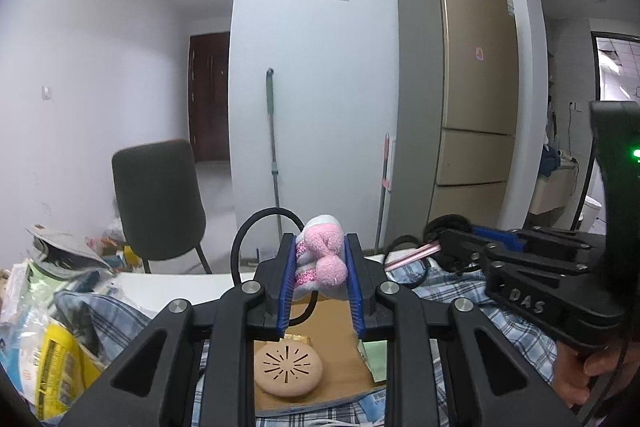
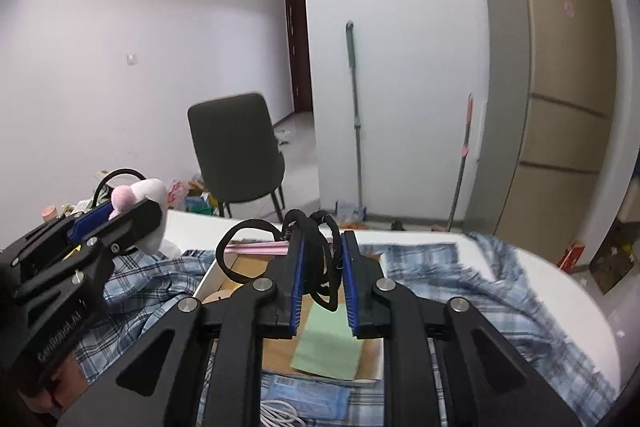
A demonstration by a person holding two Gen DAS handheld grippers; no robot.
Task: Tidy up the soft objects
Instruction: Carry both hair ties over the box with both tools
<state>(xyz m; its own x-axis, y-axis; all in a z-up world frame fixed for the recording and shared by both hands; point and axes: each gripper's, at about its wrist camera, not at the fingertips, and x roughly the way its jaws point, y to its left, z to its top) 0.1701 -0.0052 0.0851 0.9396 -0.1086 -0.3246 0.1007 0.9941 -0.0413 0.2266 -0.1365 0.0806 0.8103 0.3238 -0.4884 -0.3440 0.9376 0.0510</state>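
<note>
White walls, a gold fridge point(image 1: 476, 87) and a dark chair point(image 1: 160, 203) stand behind the white table point(image 1: 176, 285), which is strewn with a blue checked cloth point(image 1: 516, 335). From my left wrist view, my left gripper point(image 1: 320, 263) has its jaws clamped on a pink and white plush toy point(image 1: 322, 255), held clear above an open cardboard box point(image 1: 340, 355); a black hair band point(image 1: 256, 231) loops out from the toy toward ten o'clock. Below, at six o'clock, a round beige pad point(image 1: 288, 369) lies in the box, so I judge the box to be where the soft things are gathered. At three o'clock my right gripper point(image 1: 436, 247) hangs alongside, a hand point(image 1: 580, 371) on its grip. From my right wrist view, my right gripper point(image 2: 320, 259) has its jaws pinched together on a tangle of black hair bands point(image 2: 316, 259), one loop sagging toward nine o'clock over the box point(image 2: 280, 351). A green sheet point(image 2: 328, 343) lies in the box at six o'clock, a pink stick point(image 2: 260, 247) near its far rim. At nine o'clock my left gripper point(image 2: 120, 217) carries the plush point(image 2: 140, 193). I hold both catches high, I think, so that the limp loops hang free rather than snag the clutter.
</note>
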